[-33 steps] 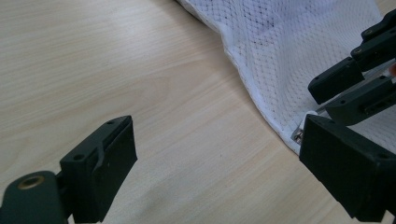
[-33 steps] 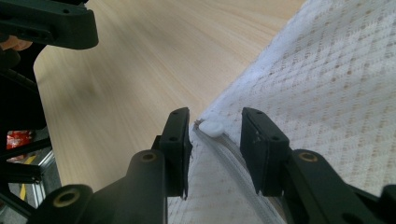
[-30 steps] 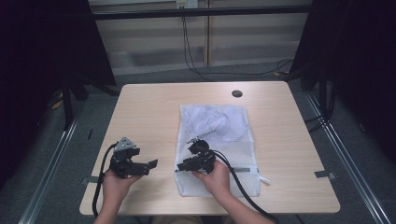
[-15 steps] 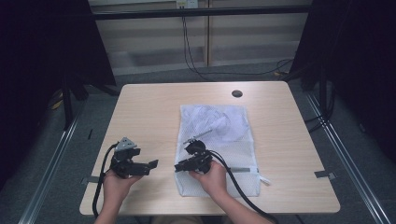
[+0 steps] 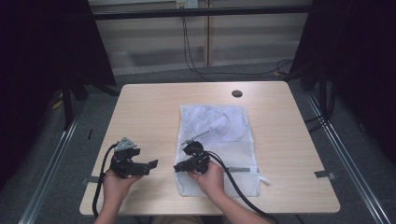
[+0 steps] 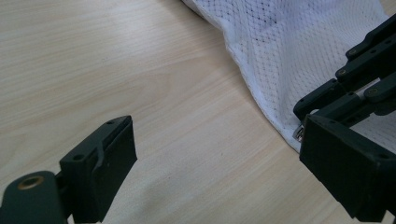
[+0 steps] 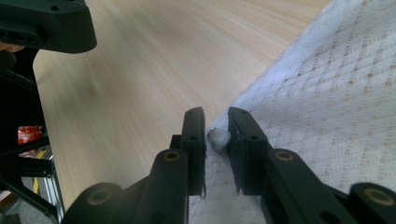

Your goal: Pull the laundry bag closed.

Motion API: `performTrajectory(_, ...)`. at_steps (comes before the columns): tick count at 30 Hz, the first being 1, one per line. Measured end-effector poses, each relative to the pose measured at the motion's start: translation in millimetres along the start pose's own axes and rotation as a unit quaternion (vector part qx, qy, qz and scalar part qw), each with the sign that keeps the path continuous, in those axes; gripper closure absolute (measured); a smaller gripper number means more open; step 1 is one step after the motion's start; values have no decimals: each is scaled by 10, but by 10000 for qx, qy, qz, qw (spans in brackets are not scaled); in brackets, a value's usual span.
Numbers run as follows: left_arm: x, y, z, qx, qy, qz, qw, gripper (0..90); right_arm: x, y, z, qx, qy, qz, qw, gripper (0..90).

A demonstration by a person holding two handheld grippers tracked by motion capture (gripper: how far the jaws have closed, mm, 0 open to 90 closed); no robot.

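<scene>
A white mesh bag lies flat on the wooden table, its long side running away from me. My right gripper rests at the bag's near left edge. In the right gripper view its jaws have just been closing and now pinch a small white tab at the bag's edge. My left gripper stands open over bare wood just left of the bag. In its own view, the left gripper has nothing between the jaws, and the bag and the right gripper lie ahead.
A dark round hole sits in the tabletop beyond the bag. Bare wood stretches left and right of the bag. Cables trail from both grippers toward the near table edge. Dark curtains and metal floor rails flank the table.
The right gripper's jaws have drawn together on the tab at the bag's left edge, and the hand shifted slightly left. The left hand and the bag have stayed put.
</scene>
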State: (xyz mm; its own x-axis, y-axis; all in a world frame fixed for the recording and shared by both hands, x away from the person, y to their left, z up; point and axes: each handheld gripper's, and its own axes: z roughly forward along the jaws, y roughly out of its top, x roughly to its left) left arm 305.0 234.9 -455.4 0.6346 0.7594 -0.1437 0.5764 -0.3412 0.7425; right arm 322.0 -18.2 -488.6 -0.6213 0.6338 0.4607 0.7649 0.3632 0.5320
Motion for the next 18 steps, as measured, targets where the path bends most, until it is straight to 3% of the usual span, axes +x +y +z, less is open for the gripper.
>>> performTrajectory(12, -32, 1, 11, 79, -135, -45, 9999, 110, -32, 5, -15, 19, 104, 56, 9999, 838)
performTrajectory(18, -56, 6, 25, 102, -331, -167, 9993, 100, -51, 4, -82, -94, 224, 166, 9996, 864)
